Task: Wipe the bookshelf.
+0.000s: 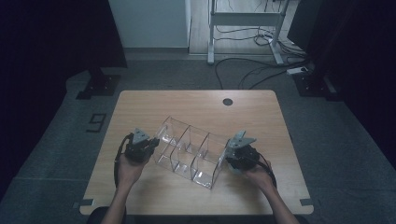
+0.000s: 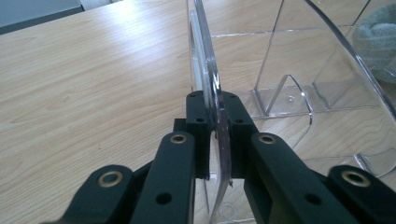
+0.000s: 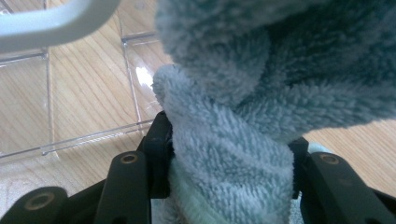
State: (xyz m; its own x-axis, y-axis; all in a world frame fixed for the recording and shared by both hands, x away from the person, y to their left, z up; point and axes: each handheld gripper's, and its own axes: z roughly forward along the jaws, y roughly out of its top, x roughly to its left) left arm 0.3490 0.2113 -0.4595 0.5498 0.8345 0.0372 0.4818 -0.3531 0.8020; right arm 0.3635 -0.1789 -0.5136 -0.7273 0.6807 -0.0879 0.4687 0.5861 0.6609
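- A clear acrylic organizer (image 1: pixel 189 151) with several compartments lies on the wooden table (image 1: pixel 140 107), near the middle of its near half, between the two grippers.
- Its long axis runs diagonally in the high view, from the far left end by the left gripper (image 1: pixel 150 148) to the near right end by the right gripper (image 1: pixel 229 156); the dividers cross that axis.
- The left gripper is closed tight on a thin end wall of the organizer: in the left gripper view the pads (image 2: pixel 200 122) press on both faces of the upright clear panel (image 2: pixel 205 70), which stands edge-on between them.
- The right gripper holds a bunched teal-grey fleecy cloth (image 3: pixel 261 107); its jaws stand partly apart, with the thick fold of cloth packed between them and pressed by both pads (image 3: pixel 161 140).
- The left hand (image 1: pixel 128 170) sits behind its gripper, forearm coming in from the bottom edge, gripper pointing forward and to the right toward the organizer.
- The right hand (image 1: pixel 259 175) mirrors it, gripper aimed up and left at the organizer's near right end.
- In the high view the cloth is hard to make out against the dark gripper body.
- In the right gripper view the cloth covers most of the organizer; whether cloth touches acrylic cannot be told.
- In the left gripper view a bit of the same cloth (image 2: pixel 378 37) shows blurred through the clear walls at the far right.
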